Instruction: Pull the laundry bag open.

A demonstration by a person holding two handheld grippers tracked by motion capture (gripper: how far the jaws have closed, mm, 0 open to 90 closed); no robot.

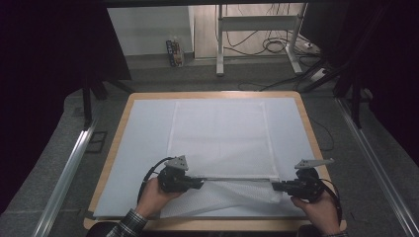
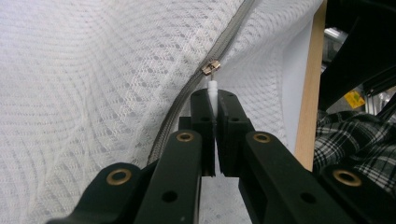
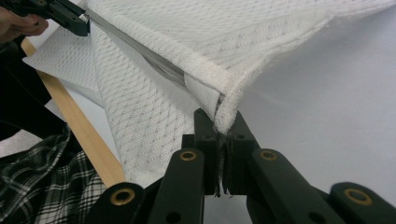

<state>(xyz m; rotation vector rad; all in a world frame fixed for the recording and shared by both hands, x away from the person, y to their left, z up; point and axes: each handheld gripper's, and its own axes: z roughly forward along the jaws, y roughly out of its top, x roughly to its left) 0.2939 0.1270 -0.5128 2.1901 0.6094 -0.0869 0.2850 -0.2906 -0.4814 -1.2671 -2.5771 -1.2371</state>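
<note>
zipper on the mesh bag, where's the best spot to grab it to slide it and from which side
Take the small white pull tab that hangs off the metal slider, not the flat zipper tape: the tab is thin and stands free of the mesh bag. Come along the zipper line from the bag's left end, as the left hand-held gripper does, shut on the tab, while the right hand-held gripper pins the bag's corner.

The mesh bag (image 2: 93, 93) is white with a honeycomb weave, its zipper (image 2: 187, 93) grey; black claws; a black-and-white plaid sleeve (image 2: 355, 140); pale wood worktop (image 1: 207, 95) edge.

1 mesh bag (image 1: 220, 133), 2 hand-held grippers (image 1: 200, 183).
</note>
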